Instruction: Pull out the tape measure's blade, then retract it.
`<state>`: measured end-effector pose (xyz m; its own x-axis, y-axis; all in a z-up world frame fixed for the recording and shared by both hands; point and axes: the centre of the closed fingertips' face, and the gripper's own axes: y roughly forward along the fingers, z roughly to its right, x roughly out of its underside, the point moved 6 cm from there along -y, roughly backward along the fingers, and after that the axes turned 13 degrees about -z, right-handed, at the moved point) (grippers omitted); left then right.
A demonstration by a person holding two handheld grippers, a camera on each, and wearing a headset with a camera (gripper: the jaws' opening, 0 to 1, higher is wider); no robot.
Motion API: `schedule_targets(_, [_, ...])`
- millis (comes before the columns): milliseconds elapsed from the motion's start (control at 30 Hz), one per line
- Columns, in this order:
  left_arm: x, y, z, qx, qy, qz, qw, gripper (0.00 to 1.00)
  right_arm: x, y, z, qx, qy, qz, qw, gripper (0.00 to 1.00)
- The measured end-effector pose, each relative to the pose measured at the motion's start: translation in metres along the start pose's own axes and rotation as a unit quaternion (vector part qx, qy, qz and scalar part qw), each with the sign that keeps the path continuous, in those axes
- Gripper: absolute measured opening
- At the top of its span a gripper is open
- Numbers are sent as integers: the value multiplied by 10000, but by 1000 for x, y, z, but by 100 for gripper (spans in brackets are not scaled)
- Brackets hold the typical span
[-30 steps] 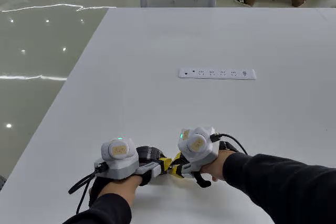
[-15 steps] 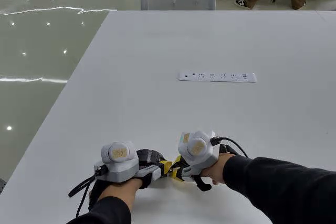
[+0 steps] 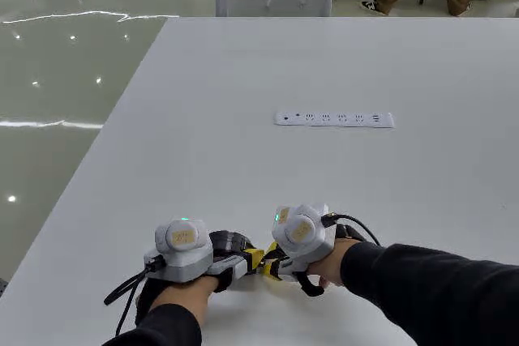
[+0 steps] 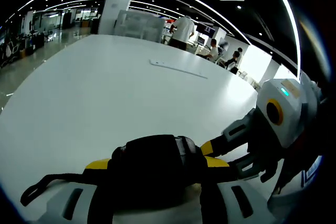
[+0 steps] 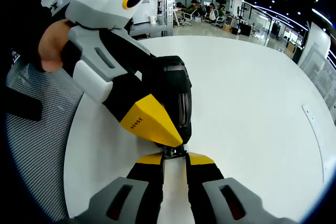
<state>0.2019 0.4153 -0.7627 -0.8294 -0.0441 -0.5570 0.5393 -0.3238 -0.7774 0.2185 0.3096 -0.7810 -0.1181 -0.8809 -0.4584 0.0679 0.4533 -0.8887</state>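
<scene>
Still locked together, no movement: left gripper [image 4: 156, 167] stays clamped around the black tape measure [image 5: 170, 93] near the workbench [image 3: 324, 62] edge, right gripper [image 5: 174, 157] pinching the blade's end hook [image 5: 173, 151]. Blade's not out; pull looks imminent.

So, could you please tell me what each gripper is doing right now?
Left gripper: closed on the tape measure.
Right gripper: closed on its blade tip.

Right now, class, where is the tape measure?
In the head view, the tape measure sits low on the table, between the left claw gripping its body and the right claw at its blade tip.
</scene>
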Motion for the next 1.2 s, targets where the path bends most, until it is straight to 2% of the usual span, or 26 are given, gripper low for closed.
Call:
schedule_targets(300, [1, -1, 2, -52, 75, 55, 9999, 64, -1, 0, -1, 53, 113, -35, 9999, 13])
schedule_targets(367, [1, -1, 1, 54, 196, 55, 9998, 64, 1, -2, -3, 131, -12, 23, 9999, 13])
schedule_targets(433, [5, -1, 0, 205, 422, -137, 9988, 64, 4, -3, -5, 175, -22, 39, 9998, 12])
schedule_targets(467, [4, -1, -1, 228, 495, -133, 9984, 64, 4, -3, -4, 209, 54, 57, 9998, 13])
schedule_targets(500, [2, -3, -4, 201, 697, -42, 9974, 64, 6, -4, -3, 234, 176, 72, 9995, 15])
schedule_targets(567, [-1, -4, -5, 387, 681, 54, 9969, 75, 8, -7, -4, 240, 286, 118, 9992, 18])
schedule_targets(600, [-3, -4, -4, 629, 600, 141, 9961, 84, 9, -9, -5, 219, 365, 147, 9990, 19])
schedule_targets(633, [-5, -4, -2, 836, 569, 164, 9947, 99, 10, -11, -5, 224, 393, 171, 9988, 21])
schedule_targets(667, [-3, -7, 3, 1145, 656, 63, 9912, 98, 11, -14, -5, 235, 425, 200, 9986, 22])
schedule_targets(700, [-1, -10, 3, 1181, 904, 20, 9889, 99, 13, -17, -4, 255, 482, 233, 9982, 24])
schedule_targets(767, [-5, -14, -1, 988, 1432, 168, 9846, 100, 16, -24, -2, 314, 564, 260, 9976, 27])
schedule_targets(833, [-5, -18, -5, 1089, 1246, 92, 9862, 100, 20, -33, 1, 409, 637, 329, 9966, 29])
schedule_targets(900, [-7, -21, -13, 1097, 1184, 128, 9868, 100, 24, -40, 3, 455, 730, 376, 9956, 32])
schedule_targets(933, [-8, -25, -13, 1221, 1018, 94, 9872, 100, 27, -45, 4, 489, 779, 412, 9949, 33])
schedule_targets(967, [-9, -29, -9, 1506, 832, 113, 9850, 100, 29, -48, 5, 522, 812, 424, 9944, 35])
schedule_targets(1000, [-11, -33, -6, 1754, 788, 186, 9812, 100, 32, -52, 5, 551, 845, 434, 9940, 36])
schedule_targets(1067, [-14, -40, -9, 1624, 1186, 352, 9789, 100, 38, -61, 6, 624, 905, 459, 9929, 39])
schedule_targets(1100, [-14, -43, -9, 1609, 1353, 346, 9770, 100, 42, -66, 7, 675, 945, 483, 9921, 41])
schedule_targets(1200, [-9, -46, -12, 1631, 1483, 247, 9751, 100, 50, -80, 9, 792, 1061, 572, 9896, 44])
